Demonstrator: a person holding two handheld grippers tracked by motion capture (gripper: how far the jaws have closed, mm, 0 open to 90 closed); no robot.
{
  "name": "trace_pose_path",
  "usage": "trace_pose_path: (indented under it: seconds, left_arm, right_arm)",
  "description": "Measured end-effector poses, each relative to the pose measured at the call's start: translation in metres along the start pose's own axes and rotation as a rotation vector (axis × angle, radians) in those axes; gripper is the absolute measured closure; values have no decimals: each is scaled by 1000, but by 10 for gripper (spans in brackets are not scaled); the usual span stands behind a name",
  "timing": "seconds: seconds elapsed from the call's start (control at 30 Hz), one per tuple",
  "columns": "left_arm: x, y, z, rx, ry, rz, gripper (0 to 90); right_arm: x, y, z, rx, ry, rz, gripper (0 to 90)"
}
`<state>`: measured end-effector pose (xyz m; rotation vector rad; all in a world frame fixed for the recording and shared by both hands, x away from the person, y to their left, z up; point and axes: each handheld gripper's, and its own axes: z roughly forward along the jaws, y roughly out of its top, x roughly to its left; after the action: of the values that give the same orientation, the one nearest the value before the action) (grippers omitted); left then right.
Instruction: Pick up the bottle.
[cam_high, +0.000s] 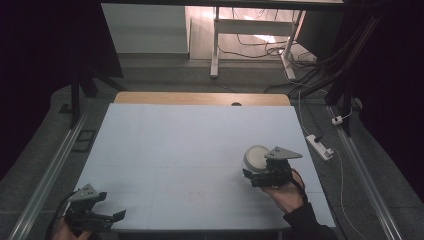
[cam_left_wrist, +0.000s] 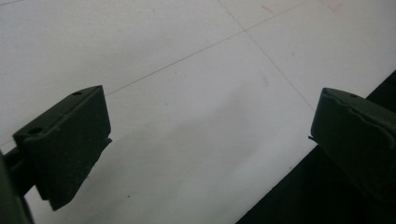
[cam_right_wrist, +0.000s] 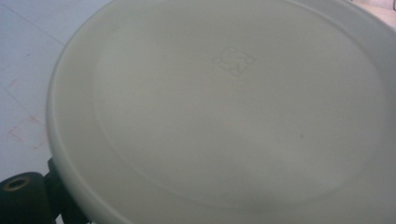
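Two grippers in play, one item: a white plate. Landmark = the table (cam_high: 190, 150).

L gripper (cam_high: 107, 217): parked at table's near-left corner, well apart from the plate. Jaws wide, nothing btwn them; in the left gripper view they (cam_left_wrist: 210, 135) frame bare tabletop w/ the near edge running just under the right-hand jaw. Judgement: idle, kept out of the way so the working side stays free.

Plate (cam_high: 256, 157): near table's right side, tilted, its underside w/ embossed mark (cam_right_wrist: 233, 59) facing my cam.

R gripper (cam_high: 250, 175): at plate's near rim, jaws appear closed on it; one jaw shows beside the rim (cam_right_wrist: 21, 196). Judgement: rim grip suits carrying.

Room: wide bare surface left and beyond; right edge near, so watch drift that way.
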<state>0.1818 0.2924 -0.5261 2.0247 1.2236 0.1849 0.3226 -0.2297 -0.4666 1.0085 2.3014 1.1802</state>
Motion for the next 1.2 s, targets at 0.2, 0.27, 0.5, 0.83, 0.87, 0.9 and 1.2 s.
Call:
trace_pose_path:
  seconds: [0.2,0.27,0.5,0.83,0.87,0.9,1.2]
  left_arm:
    - [0,0,0,-4,-9,4,0]
    - [1,0,0,-4,-15,1,0]
    - [0,0,1,1,-16,6,0]
    - [0,0,0,0,-19,7,3]
    - [0,0,0,1,-20,8,3]
    - [0,0,0,1,-21,10,3]
    - [-3,0,1,14,-16,45,0]
  right_arm:
    - [10,10,9,-8,45,-25,61]
    - [12,11,11,-8,54,-28,62]
    - [24,21,24,-5,102,-61,62]
    - [36,31,37,0,138,-95,62]
    - [39,33,40,2,144,-99,62]
    - [40,34,42,2,148,-103,62]
    - [54,46,59,12,176,-137,62]
